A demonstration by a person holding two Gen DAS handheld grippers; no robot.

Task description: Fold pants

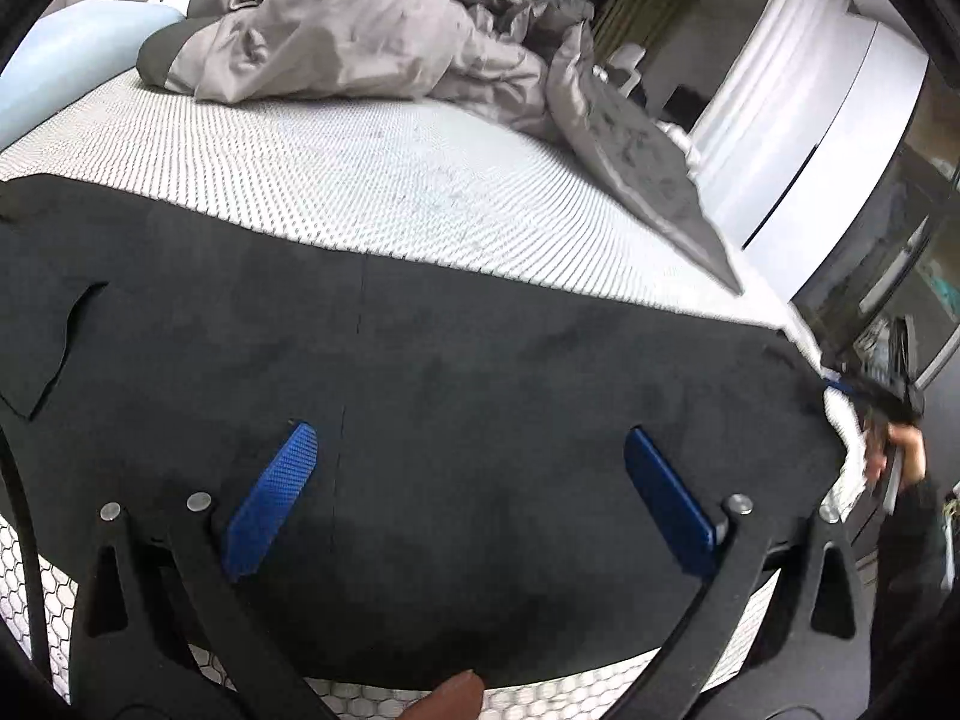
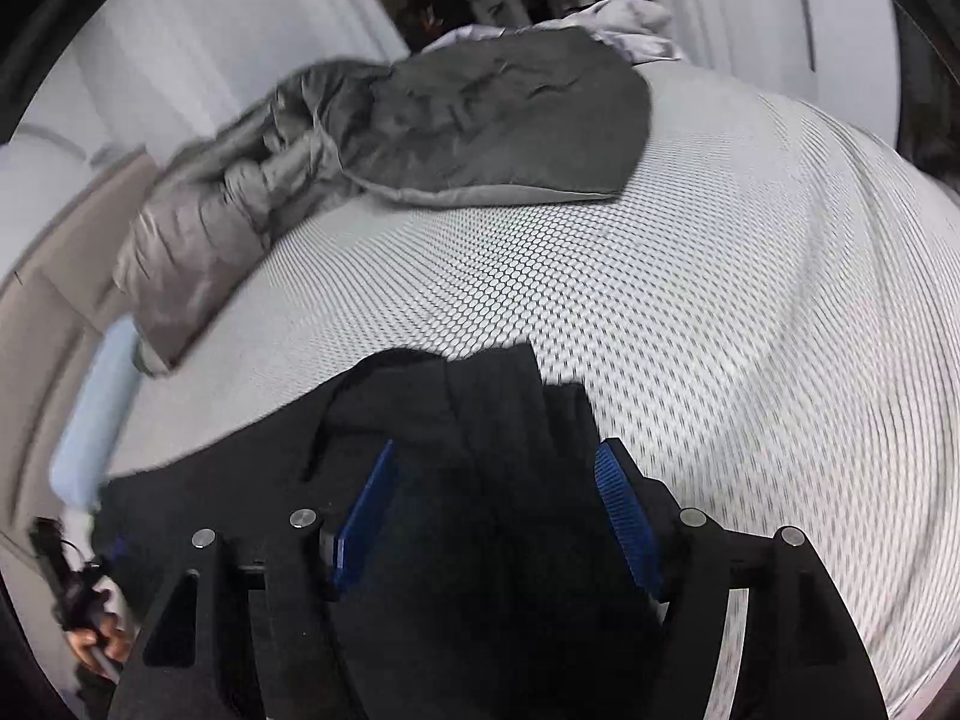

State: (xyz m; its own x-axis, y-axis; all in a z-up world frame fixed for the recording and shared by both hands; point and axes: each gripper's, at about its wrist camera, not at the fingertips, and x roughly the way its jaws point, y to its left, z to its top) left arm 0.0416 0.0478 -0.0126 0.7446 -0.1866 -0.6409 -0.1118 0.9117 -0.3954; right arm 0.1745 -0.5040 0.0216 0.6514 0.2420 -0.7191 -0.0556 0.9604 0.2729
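Black pants (image 1: 456, 360) lie spread flat across the near part of a bed with a white mesh cover (image 1: 360, 180). My left gripper (image 1: 468, 492) hovers over their middle, its blue pads (image 1: 270, 498) wide apart and open, gripping nothing. In the right wrist view a layered end of the pants (image 2: 480, 402) lies between the blue pads (image 2: 627, 516) of my right gripper (image 2: 495, 510). Those pads stand apart and do not press the cloth. The right gripper (image 1: 882, 402) also shows at the pants' right end. The left gripper (image 2: 60, 576) appears at the lower left, in a hand.
A crumpled grey duvet (image 1: 360, 30) is heaped at the far side of the bed, one flap (image 2: 510, 120) lying on the cover. A light blue pillow (image 1: 66, 72) sits at the head. White curtains (image 1: 762, 72) and a wardrobe stand beyond the bed's edge.
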